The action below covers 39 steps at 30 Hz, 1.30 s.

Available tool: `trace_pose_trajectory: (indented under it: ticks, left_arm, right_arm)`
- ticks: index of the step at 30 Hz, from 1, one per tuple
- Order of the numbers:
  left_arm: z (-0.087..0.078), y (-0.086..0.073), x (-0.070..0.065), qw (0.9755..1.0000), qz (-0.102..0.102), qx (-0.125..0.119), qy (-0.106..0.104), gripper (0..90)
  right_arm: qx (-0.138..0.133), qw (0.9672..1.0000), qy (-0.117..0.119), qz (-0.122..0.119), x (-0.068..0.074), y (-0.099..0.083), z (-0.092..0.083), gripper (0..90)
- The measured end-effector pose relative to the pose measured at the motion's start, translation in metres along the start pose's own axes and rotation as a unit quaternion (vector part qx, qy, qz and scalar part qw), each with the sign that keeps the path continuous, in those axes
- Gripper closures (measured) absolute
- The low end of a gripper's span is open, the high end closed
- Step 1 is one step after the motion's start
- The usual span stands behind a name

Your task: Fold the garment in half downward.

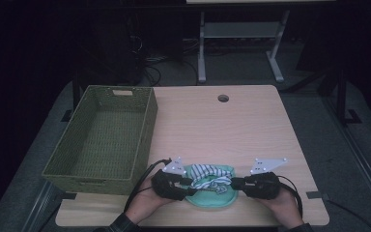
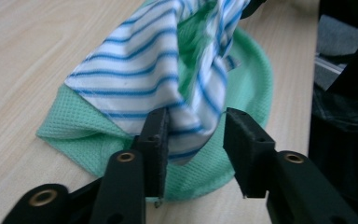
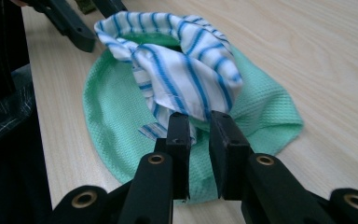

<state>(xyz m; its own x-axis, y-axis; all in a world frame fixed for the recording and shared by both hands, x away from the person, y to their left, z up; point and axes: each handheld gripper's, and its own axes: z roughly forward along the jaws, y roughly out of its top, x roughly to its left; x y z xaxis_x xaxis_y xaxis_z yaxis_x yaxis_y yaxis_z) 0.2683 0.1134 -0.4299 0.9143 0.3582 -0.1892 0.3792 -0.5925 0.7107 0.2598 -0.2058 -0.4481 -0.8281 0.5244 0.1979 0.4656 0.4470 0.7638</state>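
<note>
- The striped cloth (image 1: pixel 207 175) is lying bunched on top of the green cloth (image 1: pixel 211 199) at the near edge of the table (image 1: pixel 241 125), between the two hands and well to the right of the wicker basket (image 1: pixel 101 140).
- The left gripper (image 2: pixel 196 135) is standing partly open: in the left gripper view one pad (image 2: pixel 156 140) is touching the striped fold while the other is clear of it, so nothing is being clamped on that side.
- The right gripper (image 3: pixel 199 140) is nearly closed; its jaws are sitting close together with the lower edge of the striped cloth running down between them, and it appears to be pinching that edge.
- The work looks like folding or gathering the striped cloth, with the left side letting go or about to re-grip.
- To do this well, the left jaws are best brought onto a clean single edge of the striped fold, not the green layer beneath, before closing.
- The right hand should be holding steady and low while the left is resetting, so the bundle is not dragging off the green cloth.
- Any lift is safest once both sides are biting only striped fabric; catching the green weave would be pulling both cloths together.
</note>
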Motion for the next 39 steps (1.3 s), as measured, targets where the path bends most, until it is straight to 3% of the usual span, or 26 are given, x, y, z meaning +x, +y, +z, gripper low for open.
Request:
trace_pose_trajectory:
  ticks: [3, 7, 12, 15, 18, 22, 28, 39]
  left_arm:
    - [-0.01, 0.002, 0.0, 0.9998, 0.003, -0.017, 0.007, 56.6]
    - [-0.019, 0.004, 0.006, 0.9991, -0.006, -0.039, 0.013, 65.0]
    - [-0.018, 0.008, 0.012, 0.9991, -0.01, -0.032, 0.025, 82.0]
    - [-0.015, 0.013, 0.016, 0.9988, -0.018, -0.032, 0.034, 88.7]
    - [-0.009, 0.018, 0.023, 0.9986, -0.022, -0.028, 0.041, 89.4]
    - [0.002, 0.019, 0.026, 0.9991, -0.021, -0.014, 0.034, 89.5]
    - [0.015, 0.017, 0.017, 0.9998, -0.015, 0.002, 0.016, 88.9]
    - [0.03, 0.012, 0.002, 0.9989, 0.008, 0.046, -0.004, 87.8]
  right_arm:
    - [-0.006, 0.9999, -0.006, 0.006, -0.003, 0.001, -0.005, 77.9]
    - [-0.017, 0.9997, -0.011, 0.016, -0.008, 0.003, -0.012, 80.7]
    - [-0.028, 0.9992, -0.026, 0.011, -0.012, 0.013, -0.018, 89.3]
    - [-0.031, 0.999, -0.032, 0.005, -0.012, 0.022, -0.016, 89.7]
    - [-0.032, 0.9992, -0.025, 0.004, -0.015, 0.029, -0.01, 89.9]
    - [-0.027, 0.9995, -0.013, 0.002, -0.017, 0.036, 0.003, 89.9]
    - [-0.008, 0.9999, 0.005, -0.008, -0.011, 0.036, 0.017, 89.9]
    - [0.004, 0.9995, 0.023, -0.023, 0.01, 0.026, 0.011, 89.7]
